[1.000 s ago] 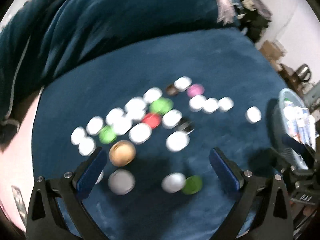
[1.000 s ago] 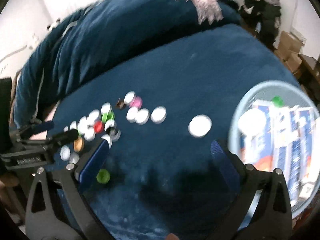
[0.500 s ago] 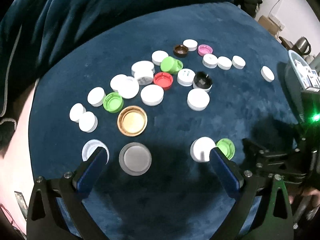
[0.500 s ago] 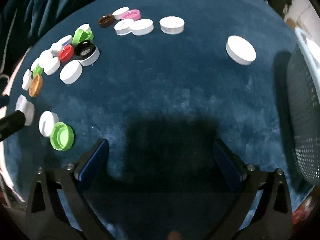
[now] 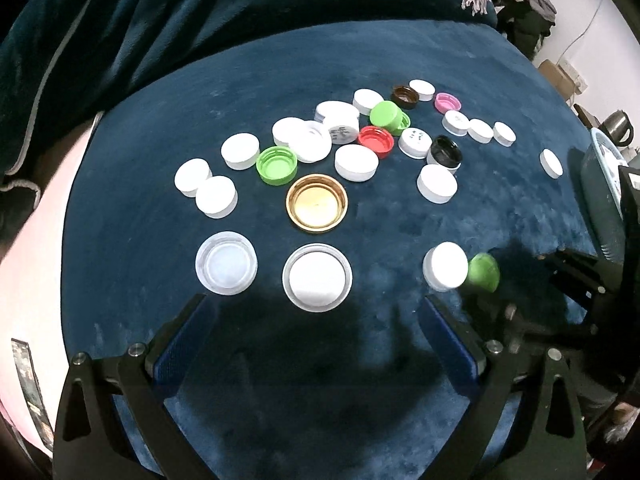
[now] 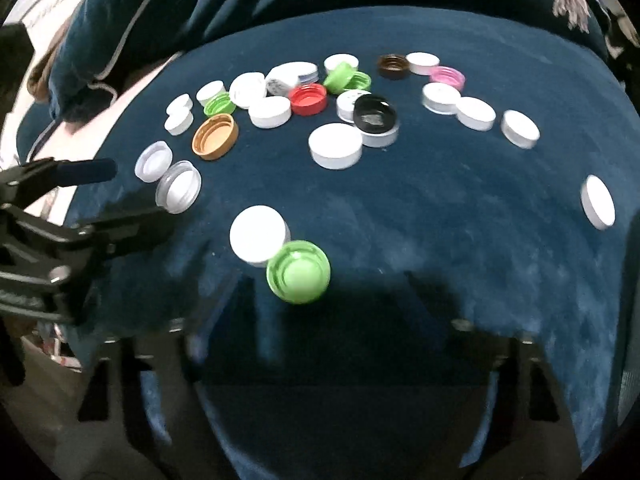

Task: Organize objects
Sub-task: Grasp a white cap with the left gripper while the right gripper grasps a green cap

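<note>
Several bottle caps lie scattered on a dark blue cloth (image 5: 240, 92): mostly white, some green, a red cap (image 5: 375, 140), a pink cap (image 5: 447, 102), and a gold cap (image 5: 317, 203). My left gripper (image 5: 316, 312) is open and empty, just short of a clear-rimmed white lid (image 5: 317, 277). My right gripper (image 6: 328, 304) is open, motion-blurred, right behind a green cap (image 6: 298, 272) that touches a white cap (image 6: 259, 239). The same pair shows in the left wrist view, the green cap (image 5: 483, 272) beside the white one (image 5: 446, 266).
A pale blue mesh basket (image 5: 608, 184) stands at the cloth's right edge. A bunched blue blanket (image 5: 200, 12) lies behind the caps. A lone white cap (image 6: 598, 202) sits far right. The left gripper's body (image 6: 48, 216) shows at the left of the right wrist view.
Both grippers dropped toward the cloth and steadied. My right gripper swung left from the basket side to the green and white cap pair. The left moved up to the near lids.
</note>
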Motion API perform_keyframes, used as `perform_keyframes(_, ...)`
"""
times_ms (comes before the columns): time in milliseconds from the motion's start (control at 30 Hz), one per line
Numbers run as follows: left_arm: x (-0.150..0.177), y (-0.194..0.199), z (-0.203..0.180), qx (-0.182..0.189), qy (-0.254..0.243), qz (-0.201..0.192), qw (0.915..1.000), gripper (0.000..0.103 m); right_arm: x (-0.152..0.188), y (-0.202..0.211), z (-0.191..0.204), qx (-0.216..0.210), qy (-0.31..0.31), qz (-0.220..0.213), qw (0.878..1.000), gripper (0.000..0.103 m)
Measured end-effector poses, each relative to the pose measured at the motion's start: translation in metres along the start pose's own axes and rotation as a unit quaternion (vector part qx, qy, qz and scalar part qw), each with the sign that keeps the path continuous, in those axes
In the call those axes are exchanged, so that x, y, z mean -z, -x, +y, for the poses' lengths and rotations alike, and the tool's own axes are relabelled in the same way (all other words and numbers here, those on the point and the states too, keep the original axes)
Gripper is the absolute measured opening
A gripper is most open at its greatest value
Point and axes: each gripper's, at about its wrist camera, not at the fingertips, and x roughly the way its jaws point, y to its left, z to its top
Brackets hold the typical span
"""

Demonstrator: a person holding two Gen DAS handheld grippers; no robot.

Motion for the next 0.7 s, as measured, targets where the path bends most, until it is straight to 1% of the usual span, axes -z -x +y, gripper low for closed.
perform_keyframes(33, -0.001, 0.0, -0.001, 0.005, -0.001, 0.0, 1.0, 0.097, 0.002, 0.003, -0.001, 0.003, -0.001, -0.001, 1.0, 0.035)
perform_keyframes(67, -0.001, 0.0, -0.004, 0.011, -0.004, 0.0, 0.9999, 0.096, 0.003, 0.006, -0.006, -0.003, -0.01, -0.004, 1.0, 0.031)
perform_keyframes(133, -0.002, -0.001, -0.012, 0.021, -0.013, 0.0, 0.9997, 0.096, 0.005, 0.01, -0.018, -0.009, -0.032, -0.009, 0.999, 0.031)
perform_keyframes(267, -0.005, -0.01, -0.036, 0.042, -0.036, 0.002, 0.9984, 0.094, 0.019, 0.03, -0.051, 0.009, -0.096, -0.029, 0.995, 0.031)
perform_keyframes(300, -0.006, -0.013, -0.041, 0.044, -0.039, 0.003, 0.9982, 0.092, 0.021, 0.033, -0.056, 0.013, -0.106, -0.032, 0.994, 0.031)
perform_keyframes(333, -0.007, -0.017, -0.047, 0.048, -0.042, 0.006, 0.9979, 0.087, 0.024, 0.035, -0.06, 0.016, -0.113, -0.034, 0.993, 0.031)
perform_keyframes(400, -0.009, -0.024, -0.056, 0.05, -0.048, 0.014, 0.9975, 0.085, 0.025, 0.037, -0.067, 0.019, -0.125, -0.036, 0.991, 0.031)
perform_keyframes(433, -0.01, -0.028, -0.06, 0.049, -0.052, 0.016, 0.9973, 0.081, 0.027, 0.038, -0.071, 0.02, -0.128, -0.037, 0.991, 0.031)
perform_keyframes(500, -0.012, -0.032, -0.069, 0.05, -0.063, 0.018, 0.9967, 0.059, 0.025, 0.038, -0.072, 0.019, -0.129, -0.037, 0.991, 0.031)
perform_keyframes(533, -0.013, -0.035, -0.072, 0.049, -0.067, 0.022, 0.9963, 0.043, 0.023, 0.037, -0.072, 0.019, -0.129, -0.038, 0.991, 0.031)
perform_keyframes(567, -0.014, -0.037, -0.074, 0.052, -0.07, 0.025, 0.9959, 0.034, 0.02, 0.035, -0.071, 0.018, -0.129, -0.038, 0.991, 0.031)
perform_keyframes(700, -0.016, -0.038, -0.08, 0.061, -0.067, 0.026, 0.9956, 0.033, 0.018, 0.035, -0.071, 0.017, -0.13, -0.04, 0.991, 0.031)
